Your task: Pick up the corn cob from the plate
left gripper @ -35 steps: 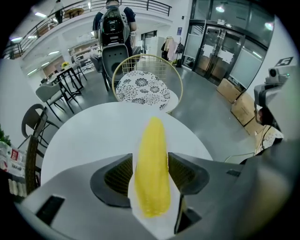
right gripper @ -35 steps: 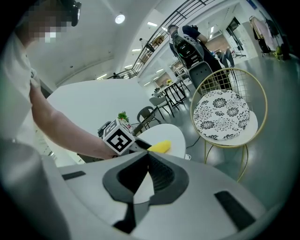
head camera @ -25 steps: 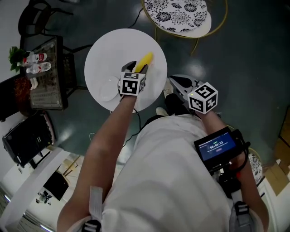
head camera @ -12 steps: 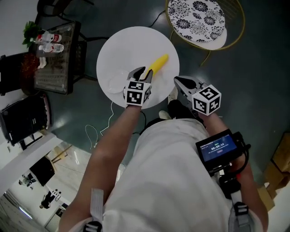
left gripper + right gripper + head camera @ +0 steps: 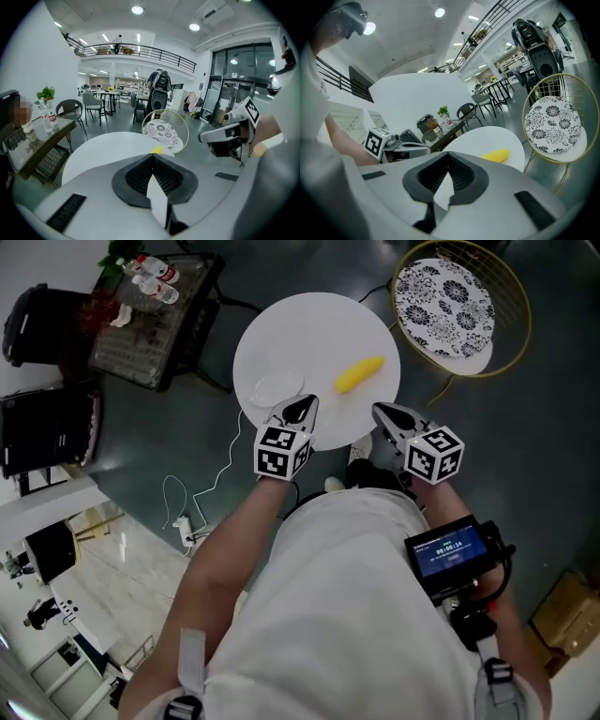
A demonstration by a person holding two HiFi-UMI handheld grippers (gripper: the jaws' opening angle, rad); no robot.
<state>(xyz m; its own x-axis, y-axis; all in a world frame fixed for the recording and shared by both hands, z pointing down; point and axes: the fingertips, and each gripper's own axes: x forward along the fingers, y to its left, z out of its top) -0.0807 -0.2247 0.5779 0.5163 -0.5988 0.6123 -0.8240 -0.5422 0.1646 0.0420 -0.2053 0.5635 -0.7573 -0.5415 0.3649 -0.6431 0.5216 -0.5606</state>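
One corn cob (image 5: 359, 374) on table (image 5: 319, 324) — well inside rim, plate (image 5: 278, 387) apart leftward.

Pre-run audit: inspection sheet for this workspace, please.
Surface: round white table, on a dark floor.
Job's things: yellow corn cob lies on the table, apart from the pale round plate.
Clutter: nothing seen.
Grippers: left gripper just closed, shut, empty; right gripper shut, empty.
Cables: thin white cable on the floor.
Surroundings: gold wire chair with patterned cushion; dark side table with bottles.
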